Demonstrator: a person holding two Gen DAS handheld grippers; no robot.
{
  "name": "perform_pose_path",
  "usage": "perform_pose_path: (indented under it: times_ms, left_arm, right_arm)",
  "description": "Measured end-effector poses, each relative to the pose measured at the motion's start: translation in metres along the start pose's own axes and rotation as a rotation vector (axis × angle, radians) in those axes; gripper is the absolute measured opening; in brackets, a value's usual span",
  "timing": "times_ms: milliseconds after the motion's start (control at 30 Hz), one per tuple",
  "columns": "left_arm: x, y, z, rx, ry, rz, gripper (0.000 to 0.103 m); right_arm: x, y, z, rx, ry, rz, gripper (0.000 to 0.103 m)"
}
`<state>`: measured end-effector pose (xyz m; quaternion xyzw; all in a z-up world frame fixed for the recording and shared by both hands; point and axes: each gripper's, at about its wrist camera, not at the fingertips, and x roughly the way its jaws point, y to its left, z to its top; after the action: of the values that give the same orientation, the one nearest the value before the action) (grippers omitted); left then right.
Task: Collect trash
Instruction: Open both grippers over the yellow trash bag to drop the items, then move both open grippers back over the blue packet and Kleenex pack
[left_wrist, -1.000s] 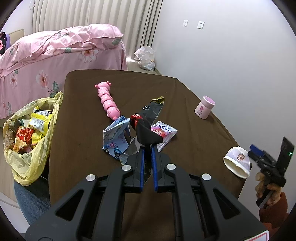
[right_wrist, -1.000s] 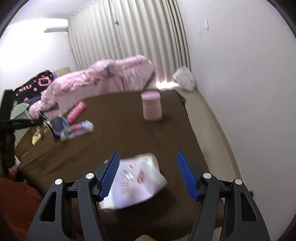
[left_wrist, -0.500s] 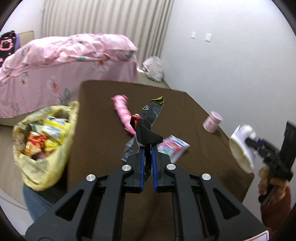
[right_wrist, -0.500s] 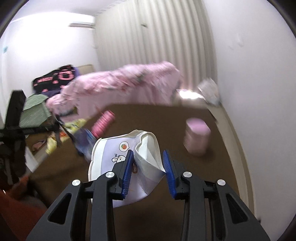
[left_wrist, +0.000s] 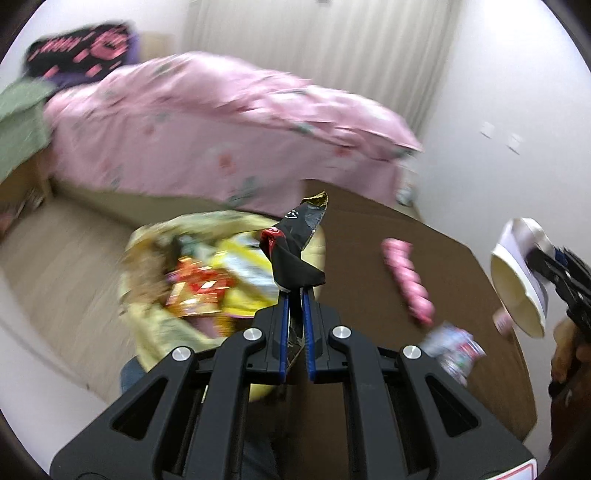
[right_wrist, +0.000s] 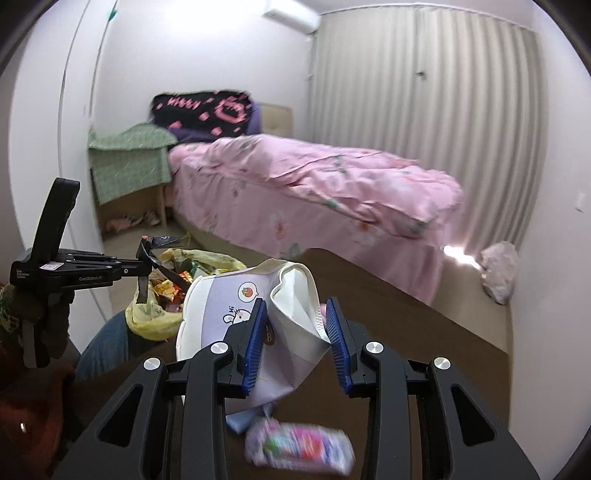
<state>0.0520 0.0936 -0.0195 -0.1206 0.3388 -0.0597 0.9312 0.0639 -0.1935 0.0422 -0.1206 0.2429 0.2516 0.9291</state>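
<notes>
My left gripper (left_wrist: 295, 295) is shut on a black snack wrapper (left_wrist: 295, 243) and holds it in the air over the open yellow trash bag (left_wrist: 207, 273), which is full of wrappers. My right gripper (right_wrist: 295, 317) is shut on a crumpled white paper cup (right_wrist: 236, 306) with a cartoon print, above the brown table (right_wrist: 424, 332). The cup and right gripper also show at the right edge of the left wrist view (left_wrist: 521, 273). The left gripper with the wrapper shows at the left of the right wrist view (right_wrist: 142, 266), beside the bag (right_wrist: 155, 314).
A pink toy (left_wrist: 406, 280) and a colourful packet (left_wrist: 454, 350) lie on the table; the packet also lies below my right gripper (right_wrist: 299, 443). A pink bed (right_wrist: 314, 192) stands behind the table. A white bag (right_wrist: 498, 269) sits on the floor by the curtain.
My left gripper swung left from above the table to over the yellow bag, wrapper still held. My right gripper closed on the paper cup, lifted it and carried it left toward the bag.
</notes>
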Motion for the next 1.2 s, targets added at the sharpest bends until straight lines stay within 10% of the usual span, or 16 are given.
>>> perform_pose_path:
  times_ms: [400, 567, 867, 1200]
  left_arm:
    - [0.037, 0.056, 0.019, -0.203, -0.001, 0.027, 0.007]
    - [0.053, 0.068, 0.024, -0.278, -0.019, 0.024, 0.037]
    - [0.040, 0.078, 0.017, -0.318, -0.059, 0.109, 0.045]
    - [0.044, 0.005, 0.001, -0.135, 0.015, -0.013, 0.049]
  right_arm:
    - [0.204, 0.063, 0.055, -0.054, 0.236, 0.194, 0.032]
    - [0.231, 0.083, 0.053, -0.060, 0.297, 0.280, 0.047]
    - [0.174, 0.053, 0.054, -0.010, 0.217, 0.230, 0.051]
    - [0.053, -0.025, 0.001, 0.101, 0.124, 0.020, 0.052]
